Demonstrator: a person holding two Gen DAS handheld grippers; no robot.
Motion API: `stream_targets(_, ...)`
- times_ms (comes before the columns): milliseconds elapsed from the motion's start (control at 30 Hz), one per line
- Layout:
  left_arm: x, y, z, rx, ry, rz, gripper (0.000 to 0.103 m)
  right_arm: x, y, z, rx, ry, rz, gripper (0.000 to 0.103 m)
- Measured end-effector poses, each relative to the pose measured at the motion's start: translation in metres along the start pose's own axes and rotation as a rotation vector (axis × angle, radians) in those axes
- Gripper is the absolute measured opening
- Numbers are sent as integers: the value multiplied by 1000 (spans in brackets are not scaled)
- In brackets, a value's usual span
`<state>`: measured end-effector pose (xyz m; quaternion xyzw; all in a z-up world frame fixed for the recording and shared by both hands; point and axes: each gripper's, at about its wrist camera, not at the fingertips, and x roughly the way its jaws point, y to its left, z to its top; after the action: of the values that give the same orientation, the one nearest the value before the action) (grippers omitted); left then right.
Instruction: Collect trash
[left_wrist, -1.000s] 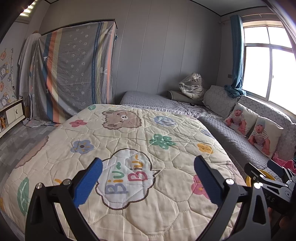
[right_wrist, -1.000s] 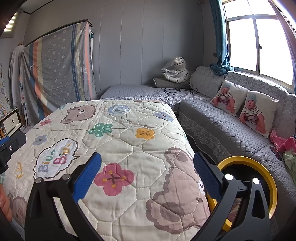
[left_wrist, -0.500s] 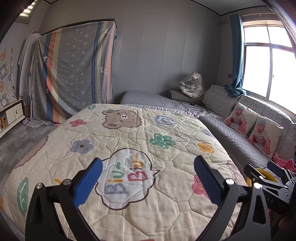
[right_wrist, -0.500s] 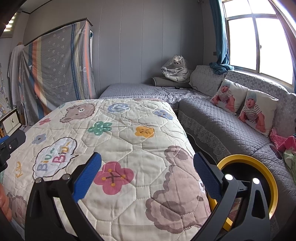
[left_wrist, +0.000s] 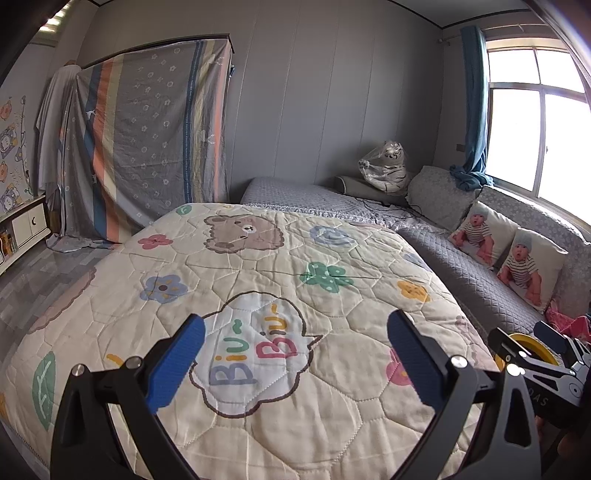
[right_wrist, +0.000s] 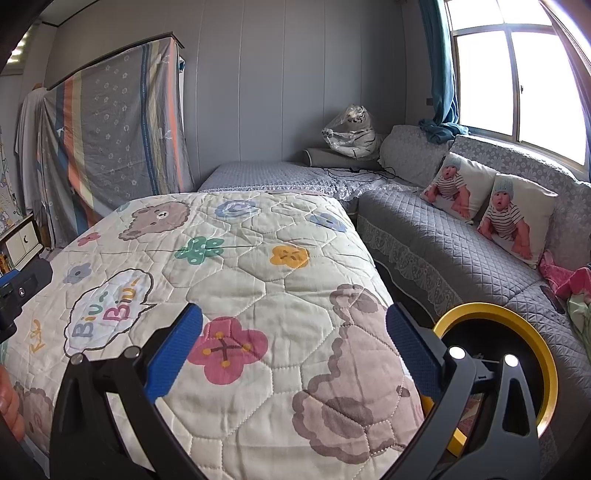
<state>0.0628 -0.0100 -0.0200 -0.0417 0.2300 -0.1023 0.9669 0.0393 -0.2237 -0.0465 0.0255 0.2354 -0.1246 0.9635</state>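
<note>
Cream quilted cotton fills most of both views: a cartoon-printed bedspread (left_wrist: 280, 295) with bears, flowers and a "Biu Biu" speech bubble, stretched flat over a large bed. To the right, across a narrow gap, runs a grey quilted sofa (right_wrist: 443, 254) under the window, carrying two baby-photo cushions (right_wrist: 491, 214) and, at its near end, a crumpled pink cloth (right_wrist: 565, 280). In the far corner sits a stuffed tiger wrapped in clear plastic (right_wrist: 351, 129).

Between the bed's near right corner and the sofa stands a black waste bin with a yellow rim (right_wrist: 546, 354), the likely place for the trash. No loose trash shows on the bedspread or the sofa; the floor in the gap is hidden, so scraps may lie there.

Both tools hover above the near end of the bed. The left gripper (left_wrist: 295, 356) has its blue pads spread wide with nothing between them, and the right gripper (right_wrist: 293, 350) is likewise released and empty, its right finger just beside the bin's rim.

The step in hand looks like searching. It would go best by sweeping the cameras slowly along the gap and the sofa seat, keeping the jaws wide, and noting the bin's place so that the right gripper can drop finds there without crossing the bed.
</note>
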Motion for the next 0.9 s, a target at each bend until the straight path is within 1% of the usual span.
stream_targets(900, 5, -1, -4, 2, 7, 0, 95, 5, 2, -7, 8, 18, 0, 95)
